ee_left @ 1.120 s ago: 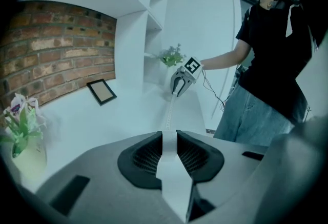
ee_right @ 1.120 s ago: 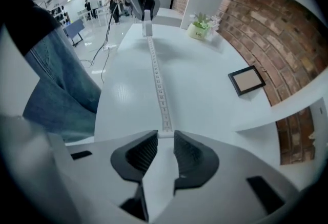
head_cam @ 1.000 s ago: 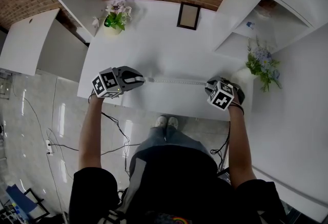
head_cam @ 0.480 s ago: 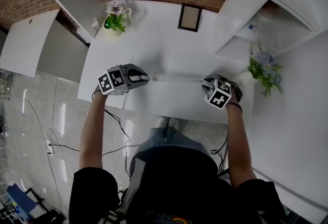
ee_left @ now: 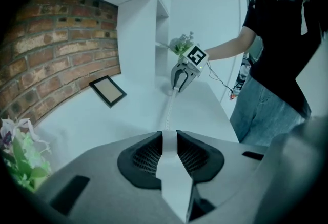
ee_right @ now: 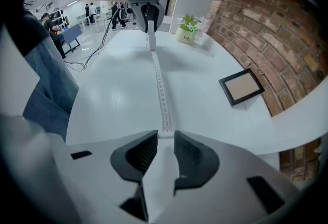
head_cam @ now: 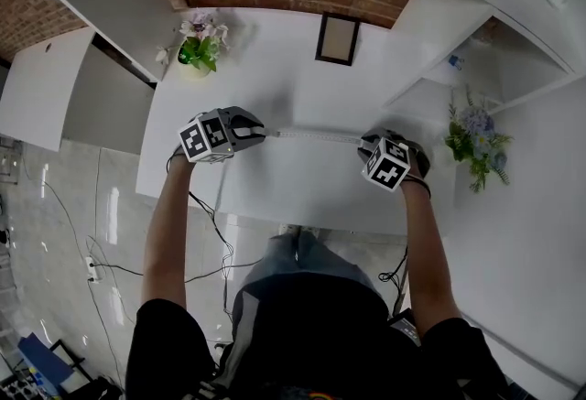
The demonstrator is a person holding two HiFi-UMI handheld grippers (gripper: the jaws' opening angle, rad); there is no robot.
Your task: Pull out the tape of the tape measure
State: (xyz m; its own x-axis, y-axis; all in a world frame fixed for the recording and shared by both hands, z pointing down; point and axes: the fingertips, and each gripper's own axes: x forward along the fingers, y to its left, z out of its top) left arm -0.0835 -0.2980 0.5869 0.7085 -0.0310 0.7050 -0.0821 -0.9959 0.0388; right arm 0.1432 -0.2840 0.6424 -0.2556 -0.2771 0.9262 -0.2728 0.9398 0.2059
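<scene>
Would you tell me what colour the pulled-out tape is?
White tape with dark markings; clearest in the right gripper view.

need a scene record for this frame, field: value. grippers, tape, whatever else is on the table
surface: white table against a brick wall
left gripper: shut on the white free end of the tape
right gripper: shut on the white tape measure case, as far as its own view shows
tape: drawn out, running straight from one gripper to the other over the table
other items: picture frame near the wall; potted flowers at the far left corner
task state: tape already partly pulled out
</scene>
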